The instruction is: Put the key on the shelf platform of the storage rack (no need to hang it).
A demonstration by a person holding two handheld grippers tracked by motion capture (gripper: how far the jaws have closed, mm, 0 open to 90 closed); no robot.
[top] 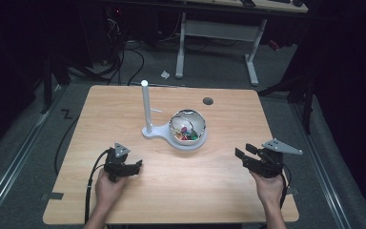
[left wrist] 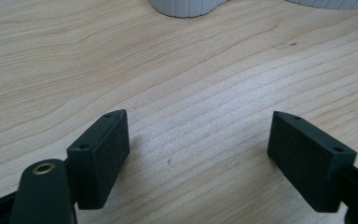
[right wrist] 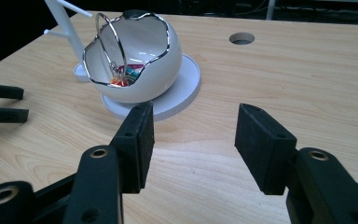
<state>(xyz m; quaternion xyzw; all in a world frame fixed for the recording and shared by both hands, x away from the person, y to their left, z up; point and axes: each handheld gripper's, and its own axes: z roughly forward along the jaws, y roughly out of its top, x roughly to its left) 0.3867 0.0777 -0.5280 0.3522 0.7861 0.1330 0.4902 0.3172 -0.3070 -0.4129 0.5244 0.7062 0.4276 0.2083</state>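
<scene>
The white bowl [top: 188, 129] sits on the round base of a white stand [top: 148, 129], near table [top: 124, 200] centre, approx. 1 o'clock from the left gripper [top: 134, 167] and 10 o'clock from the right gripper [top: 240, 153]. Both grippers rest low near the table's near edge, well apart from the bowl, jaws spread, nothing between the pads. In the right gripper view the bowl [right wrist: 135, 65] shows a glossy shell, a wavy metallic rim and a thin wire loop [right wrist: 109, 44] rising inside; small coloured items [right wrist: 126, 72] lie at the bottom. Judgement: shell is prob. ceramic or glass — stiff, slick, chip-prone, moderate weight. Curved wall offers poor purchase; the rim edge is the likeliest grip pt., pads across the wall — light clamp force. Wire loop looks thin and may flex.
</scene>
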